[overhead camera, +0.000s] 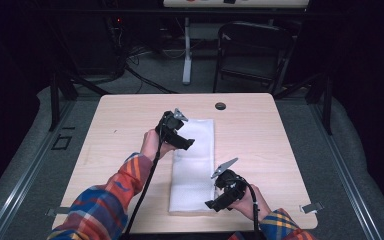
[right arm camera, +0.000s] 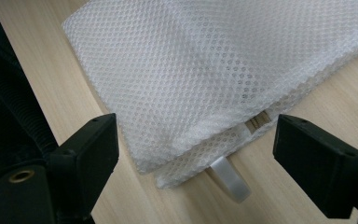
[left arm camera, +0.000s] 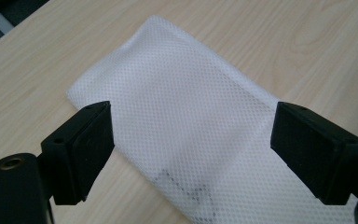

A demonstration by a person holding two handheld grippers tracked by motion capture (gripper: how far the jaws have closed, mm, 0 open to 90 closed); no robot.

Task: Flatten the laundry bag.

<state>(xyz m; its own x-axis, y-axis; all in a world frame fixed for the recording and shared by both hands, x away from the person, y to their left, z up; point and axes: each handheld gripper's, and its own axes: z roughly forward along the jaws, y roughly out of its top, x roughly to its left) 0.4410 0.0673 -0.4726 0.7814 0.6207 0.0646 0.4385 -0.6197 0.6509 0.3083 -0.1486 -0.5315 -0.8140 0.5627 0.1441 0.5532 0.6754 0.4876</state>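
Sleeves in plaid come up from the bottom edge of the high view, and we're over the table (overhead camera: 260, 125). Low and right of centre, our right gripper (overhead camera: 215, 204) hovers at the near end of the mesh bag (overhead camera: 194, 165), jaws spread wide, gripping nothing. Its own view puts the bag's corner (right arm camera: 205, 84) between the open jaws, with a white loop (right arm camera: 230, 179) poking out underneath. Further up, centre frame, our left gripper (overhead camera: 185, 145) hangs over the bag's far half, jaws just as wide and empty; its view has the bag (left arm camera: 186, 121) lying flat between them. Beyond the table, upper right, stands a dark chair (overhead camera: 252, 50).
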